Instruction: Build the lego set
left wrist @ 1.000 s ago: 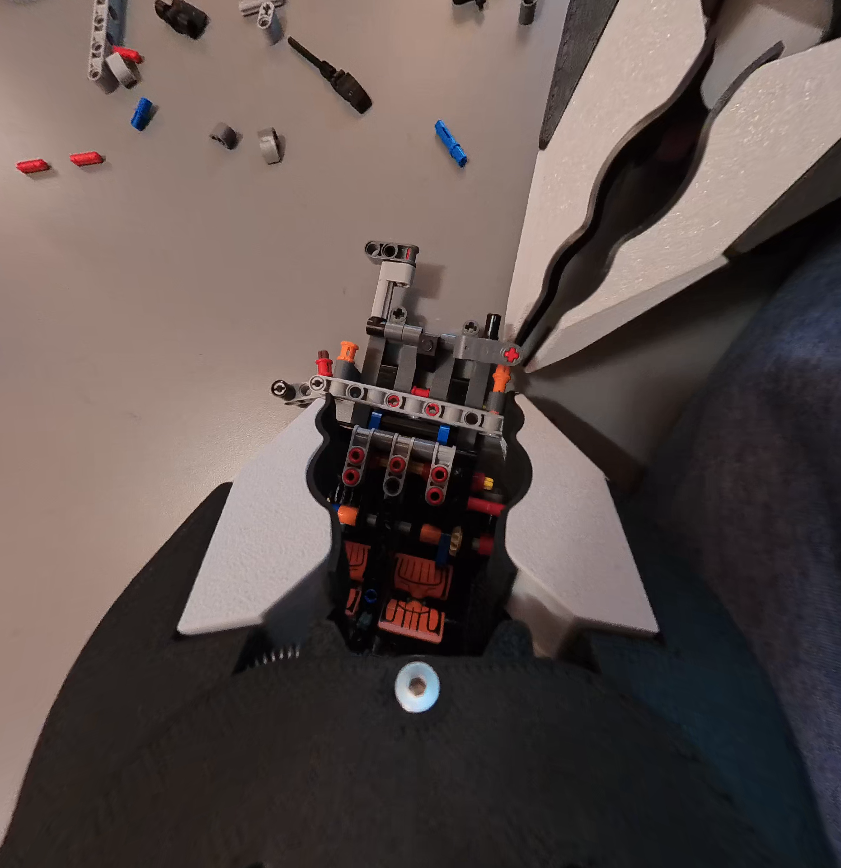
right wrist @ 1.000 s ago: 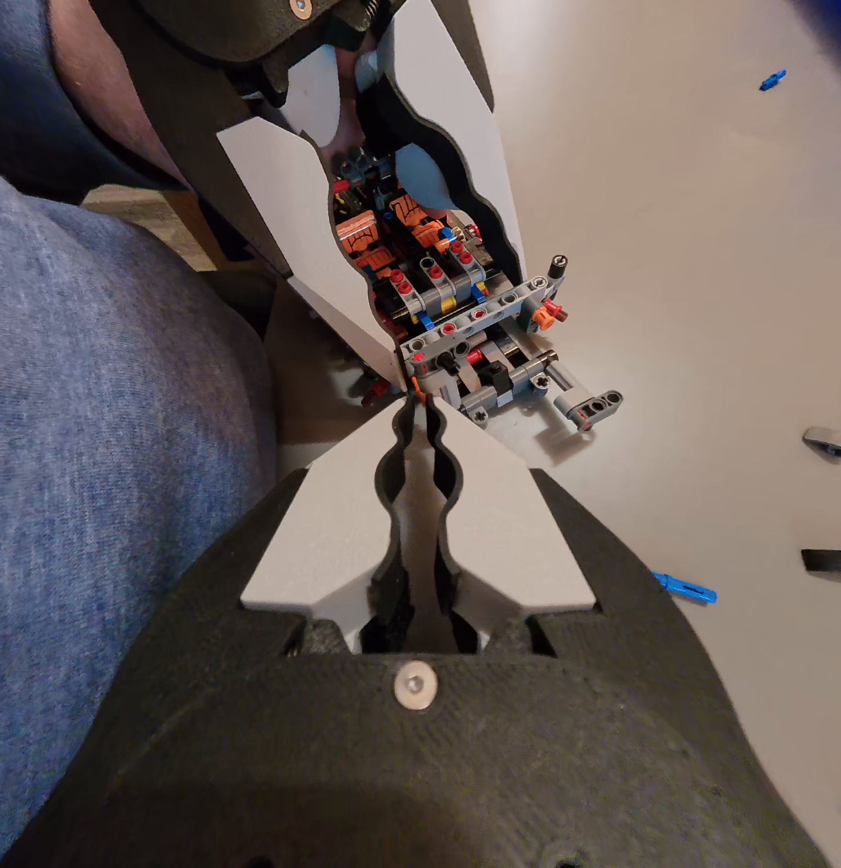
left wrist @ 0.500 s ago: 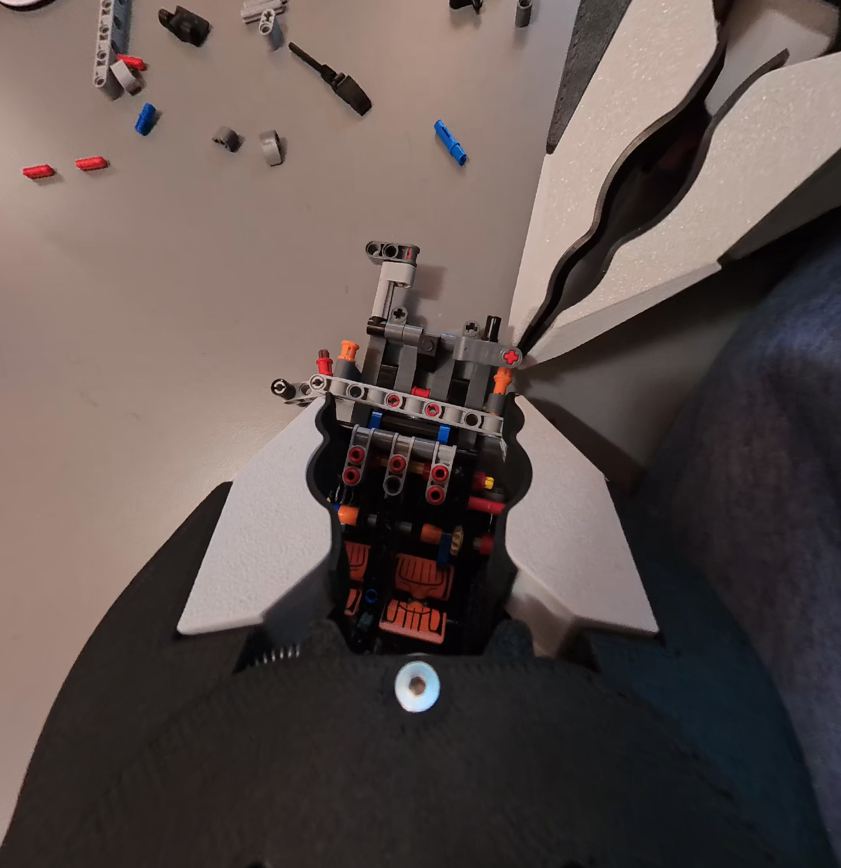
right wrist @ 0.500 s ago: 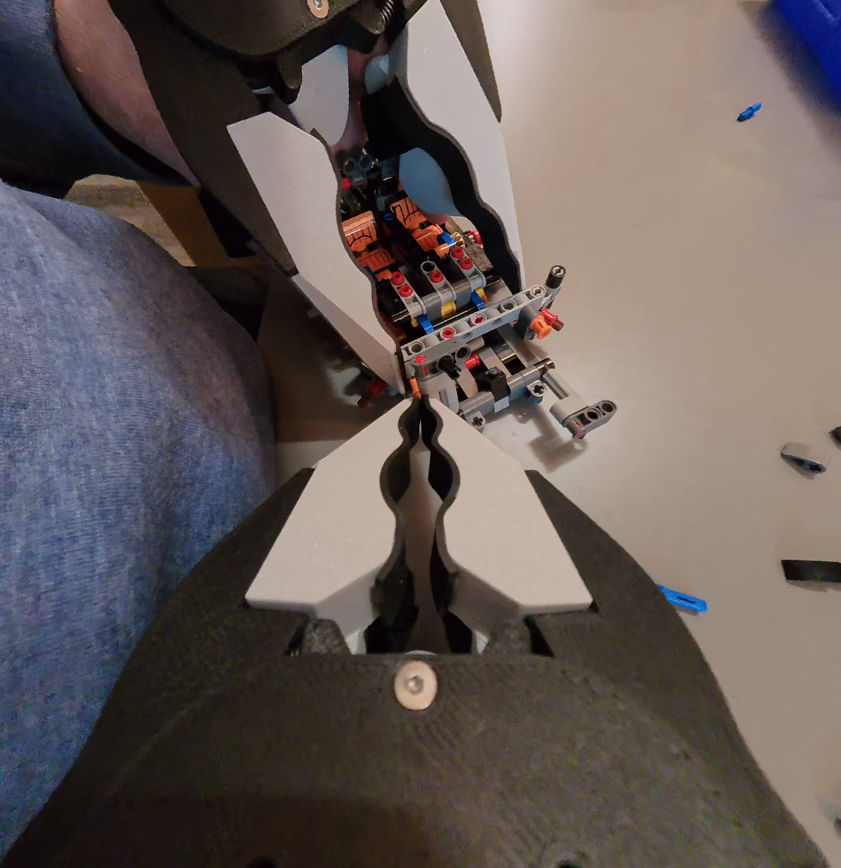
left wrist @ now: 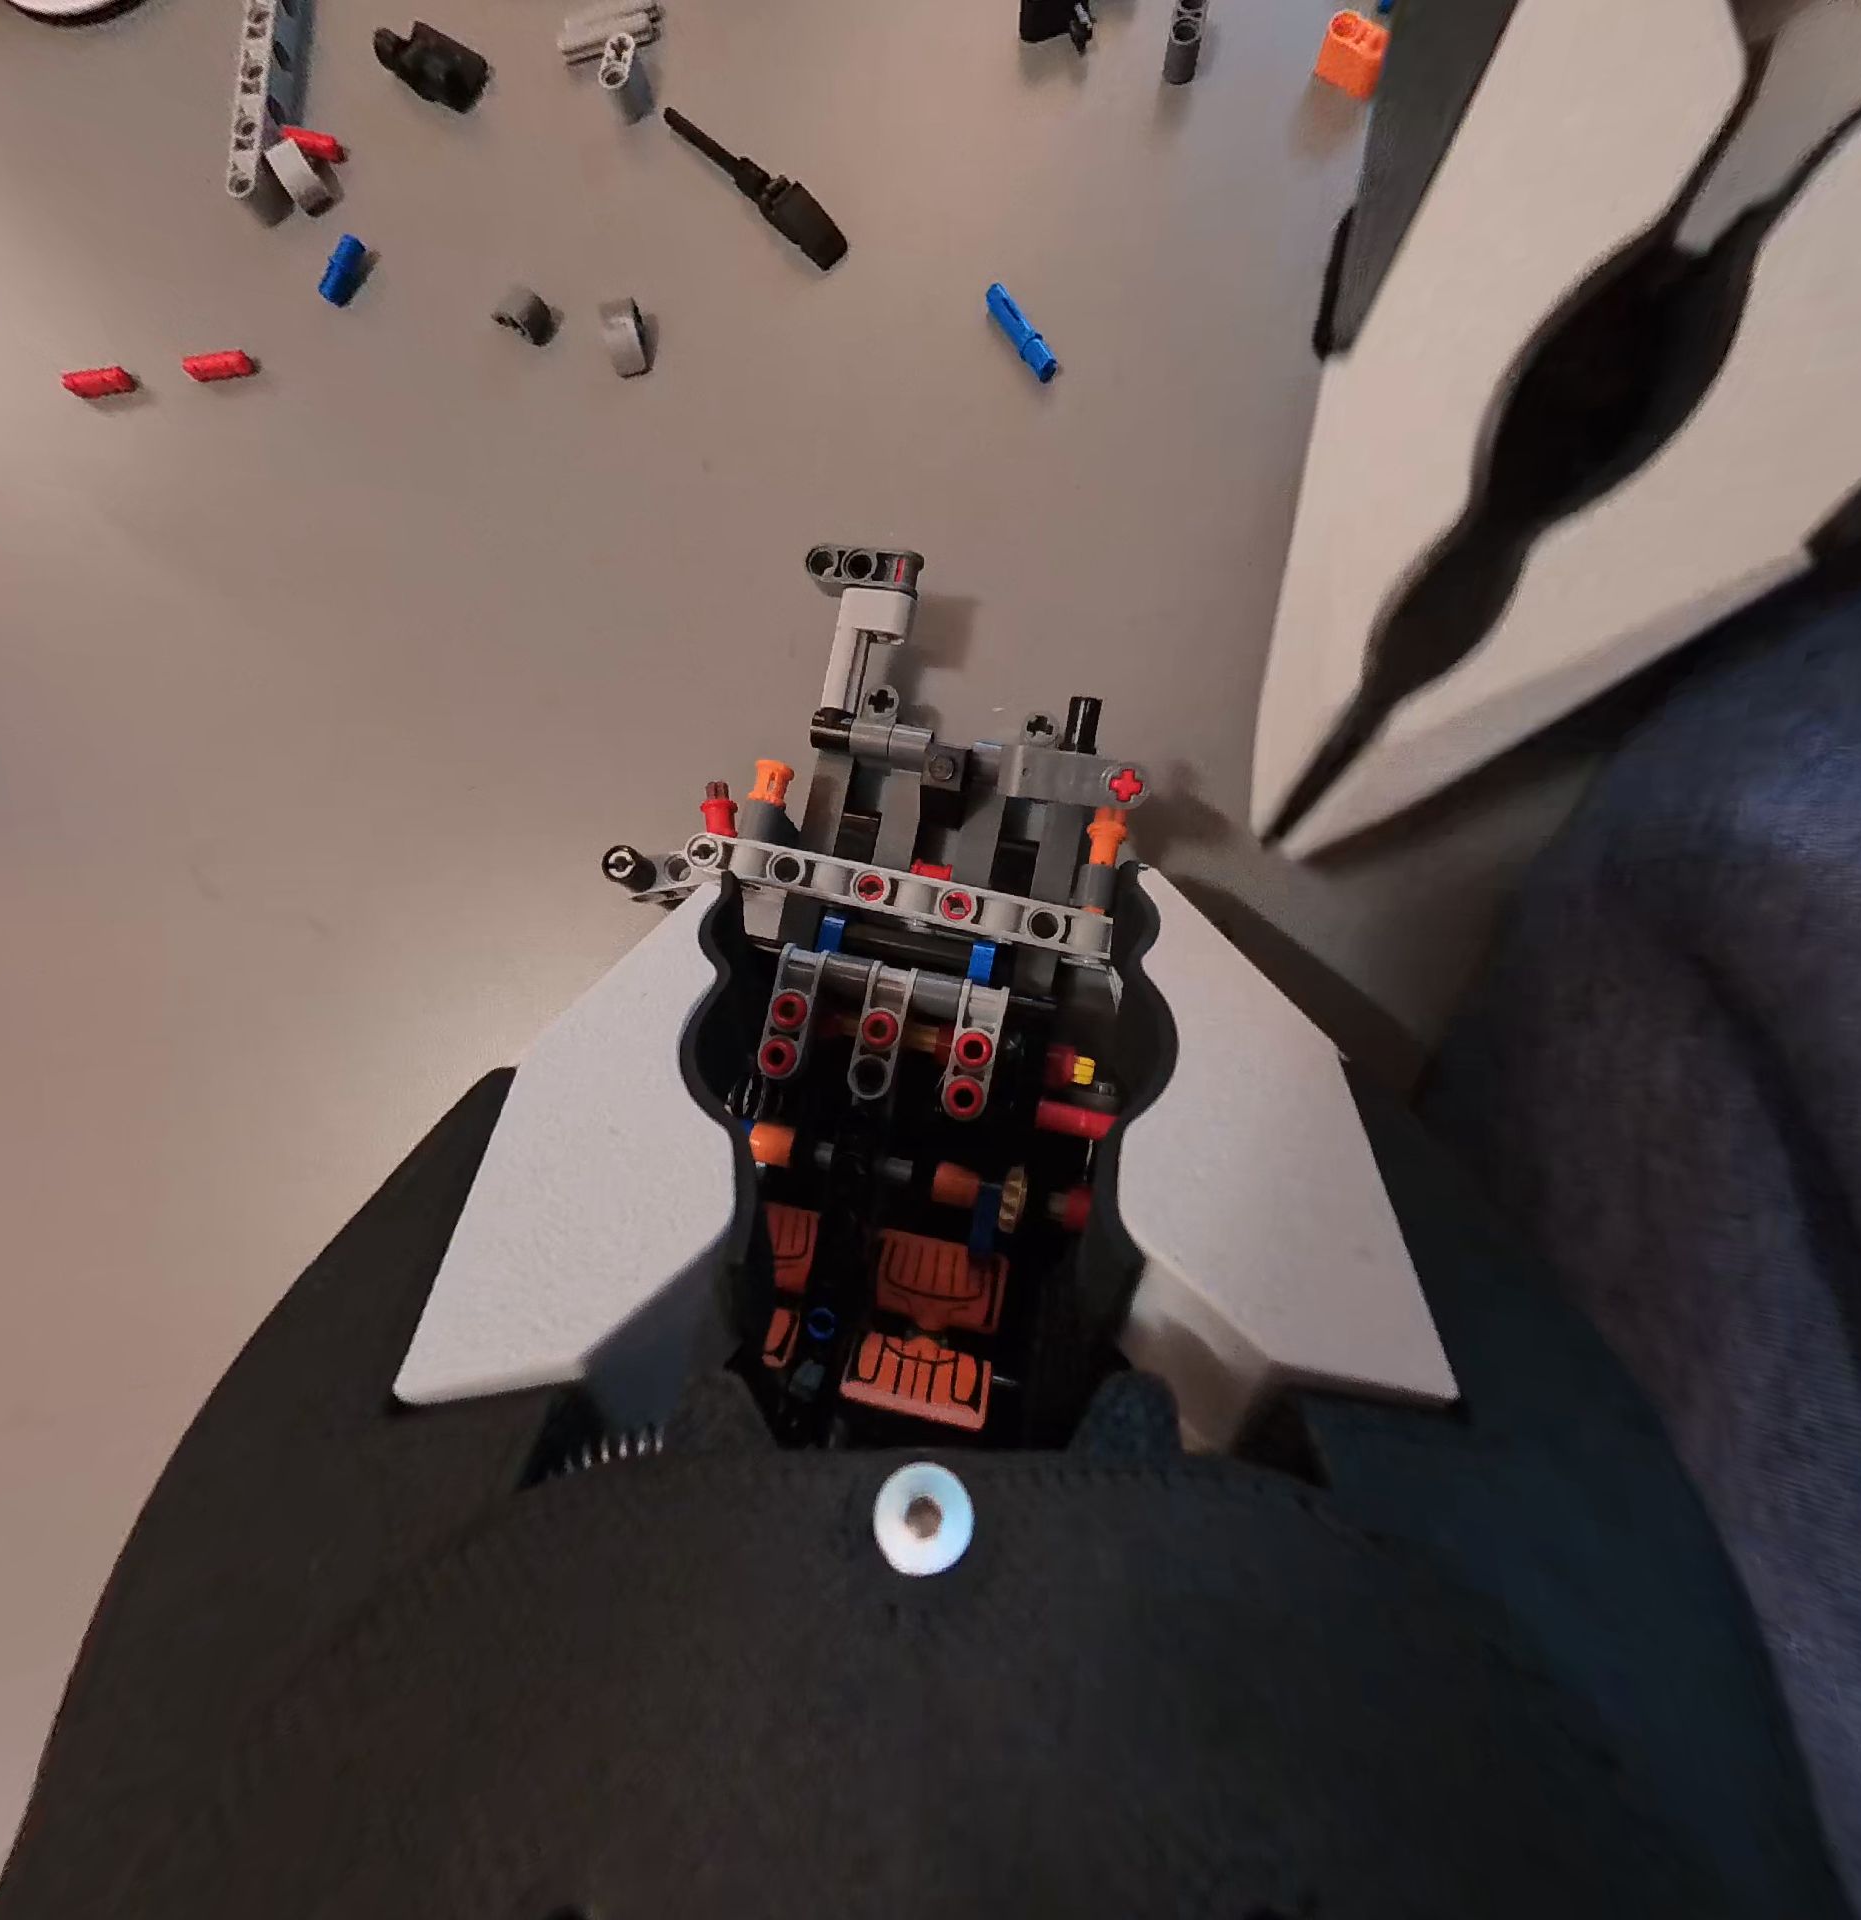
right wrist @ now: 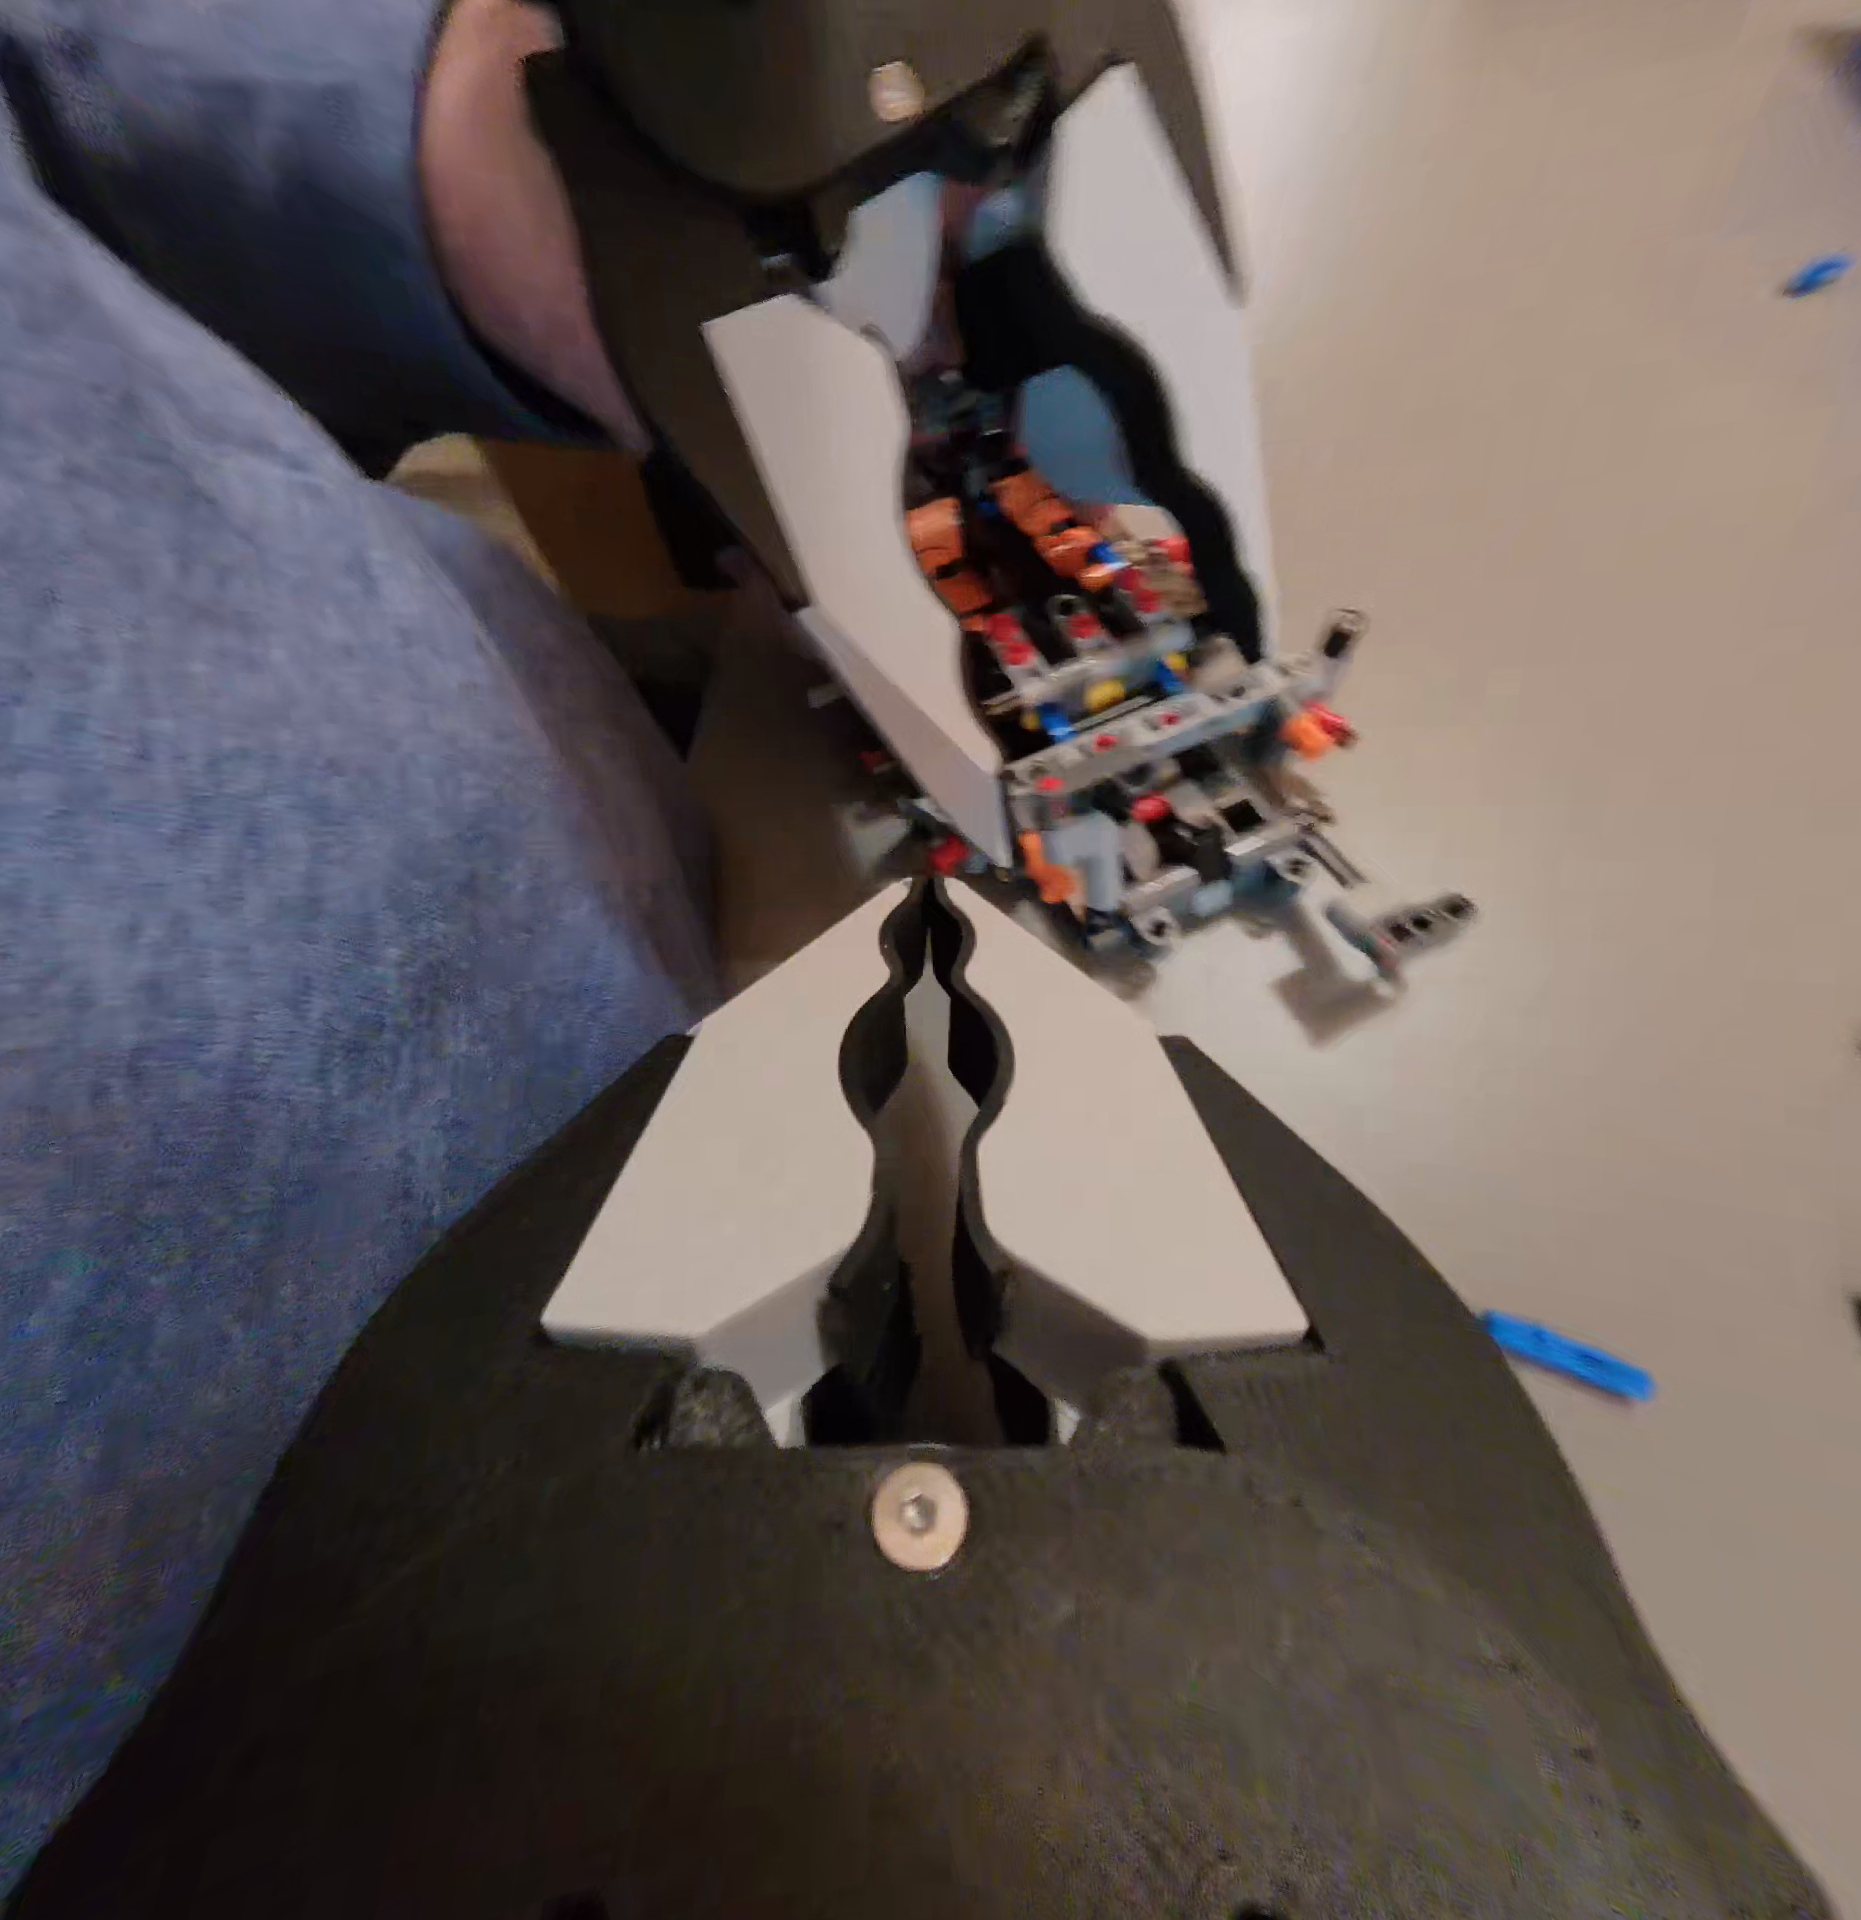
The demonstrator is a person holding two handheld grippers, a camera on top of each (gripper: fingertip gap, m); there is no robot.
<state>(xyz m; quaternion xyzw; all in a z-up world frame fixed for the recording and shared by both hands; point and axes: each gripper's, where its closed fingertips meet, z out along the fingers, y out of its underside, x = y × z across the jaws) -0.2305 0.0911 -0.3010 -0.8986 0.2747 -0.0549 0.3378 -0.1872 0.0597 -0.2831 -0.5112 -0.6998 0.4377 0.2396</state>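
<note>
The left gripper [left wrist: 921, 904] clamps the lego assembly [left wrist: 905, 997] at centre. The right gripper [left wrist: 1269, 831], closed and empty, sits at 2 o'clock. Assembly appears light, rigid, fragile; grip the frame sides.

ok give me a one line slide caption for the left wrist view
Left gripper clamps the partly built lego model above a table scattered with loose pieces, right gripper alongside.

Each gripper has a matte black, textured body with one silver hex-socket screw [left wrist: 923, 1518] centred near the finger base. The fingers [left wrist: 583, 1195] are light grey wedge plates with wavy black inner pads. A small coil spring [left wrist: 616, 1446] shows at the left gripper's [left wrist: 921, 914] finger root. The person wears blue denim-like fabric [right wrist: 230, 831].
</note>
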